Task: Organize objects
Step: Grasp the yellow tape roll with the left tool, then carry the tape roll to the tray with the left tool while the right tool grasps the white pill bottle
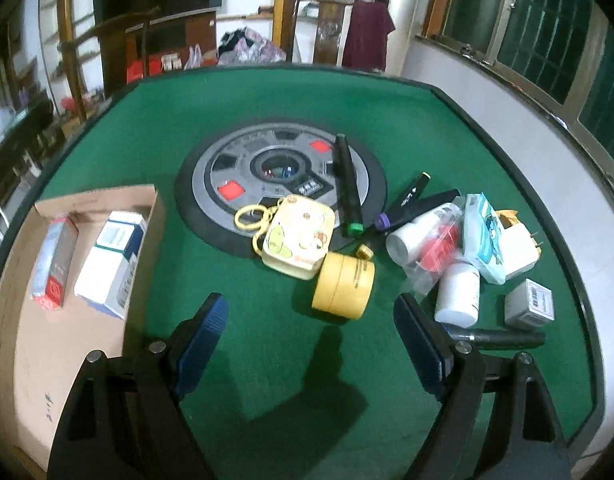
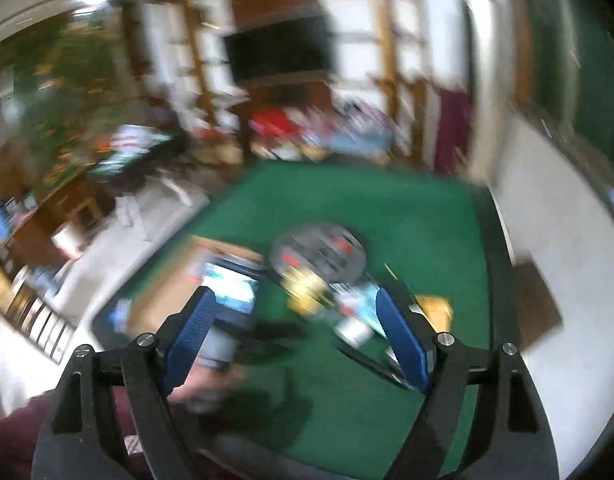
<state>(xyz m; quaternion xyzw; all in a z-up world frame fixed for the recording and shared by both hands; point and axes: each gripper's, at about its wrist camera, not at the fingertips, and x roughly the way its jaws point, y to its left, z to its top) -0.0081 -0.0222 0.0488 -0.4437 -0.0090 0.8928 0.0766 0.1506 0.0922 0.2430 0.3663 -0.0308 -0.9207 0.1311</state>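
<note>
- The left gripper [image 1: 309,332] hangs above the green felt table [image 1: 155,128], jaws wide apart and empty, with the yellow round tin [image 1: 343,290] lying on its side just ahead.
- The cardboard box [image 1: 67,344] sits to the left, already holding a white carton [image 1: 111,256] and a red-and-grey packet [image 1: 53,260].
- I'd ease down and straddle the tin across its flat faces; it looks ready to roll.
- The right gripper [image 2: 297,336] is also spread, empty, its view badly smeared.
</note>
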